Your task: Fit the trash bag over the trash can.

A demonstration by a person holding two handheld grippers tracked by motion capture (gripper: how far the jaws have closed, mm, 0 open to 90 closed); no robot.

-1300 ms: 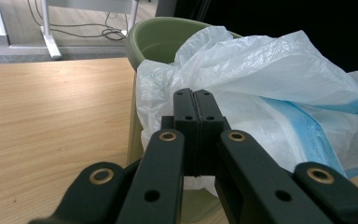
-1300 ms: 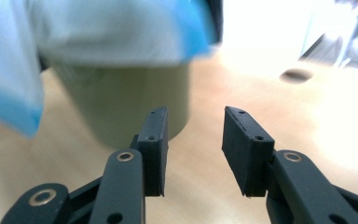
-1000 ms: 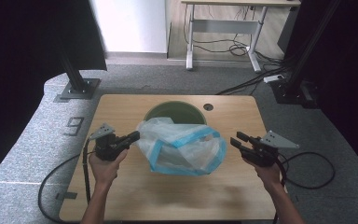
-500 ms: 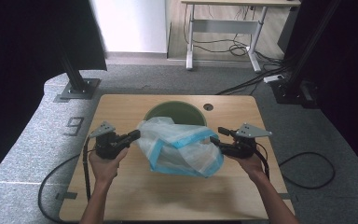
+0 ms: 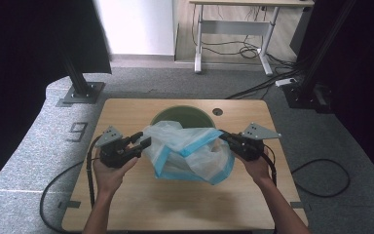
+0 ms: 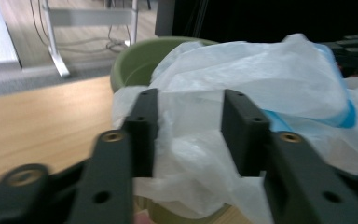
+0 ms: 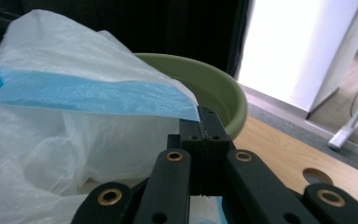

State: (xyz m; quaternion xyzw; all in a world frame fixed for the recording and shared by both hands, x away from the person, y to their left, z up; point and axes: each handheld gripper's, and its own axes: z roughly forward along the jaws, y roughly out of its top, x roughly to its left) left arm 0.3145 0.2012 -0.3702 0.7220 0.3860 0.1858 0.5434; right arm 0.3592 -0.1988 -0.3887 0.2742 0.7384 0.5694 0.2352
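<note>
The plastic bag, white w/ blue edge, lies on the counter, draped over the front rim of the green bin. The right gripper is clenched on the bag's blue edge; its jaws have just closed. The left gripper has just been opening: jaws apart, bag film between them, not pinched.

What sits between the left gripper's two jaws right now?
White film of the plastic bag fills the gap between the left gripper's parted jaws, seen in the left gripper view; they have just opened.
</note>
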